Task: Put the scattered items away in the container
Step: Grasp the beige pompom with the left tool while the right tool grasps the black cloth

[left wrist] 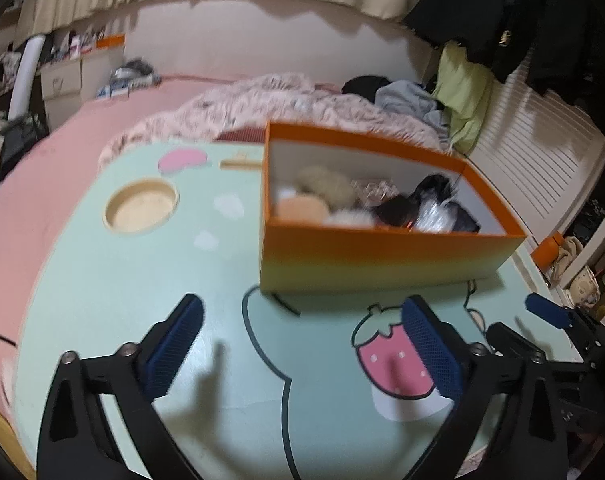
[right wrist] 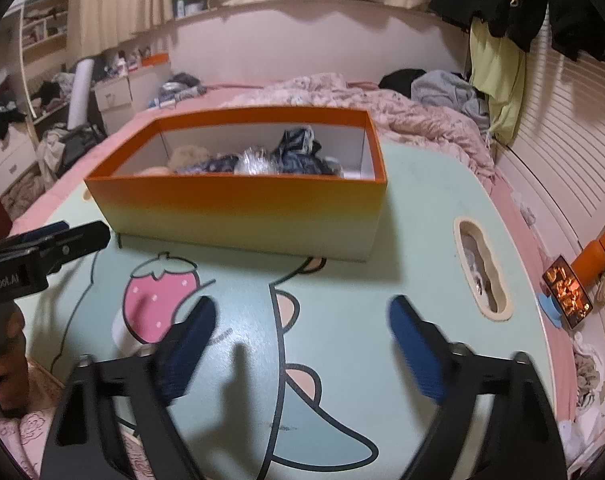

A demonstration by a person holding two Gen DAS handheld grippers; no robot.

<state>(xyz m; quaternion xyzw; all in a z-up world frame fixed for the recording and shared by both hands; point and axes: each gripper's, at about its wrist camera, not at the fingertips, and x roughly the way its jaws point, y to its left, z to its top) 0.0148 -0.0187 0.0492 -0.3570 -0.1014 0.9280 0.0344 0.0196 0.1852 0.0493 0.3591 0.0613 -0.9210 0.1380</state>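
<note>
A mint-green bench (left wrist: 102, 280) printed with a strawberry stands over a pink bed. Left tool (left wrist: 302, 344) and right tool (right wrist: 302, 344) both hover above it, jaws spread wide, gripping nothing. Ahead sits the orange container (right wrist: 238, 208), upright, mouth facing up, its long axis crosswise in the right view, soft items (left wrist: 342, 196) piled inside.

My left gripper (left wrist: 302, 344) tilts downward, its jaws spread wide with nothing between them. My right gripper (right wrist: 302, 344) angles down likewise, jaws apart and empty.
</note>
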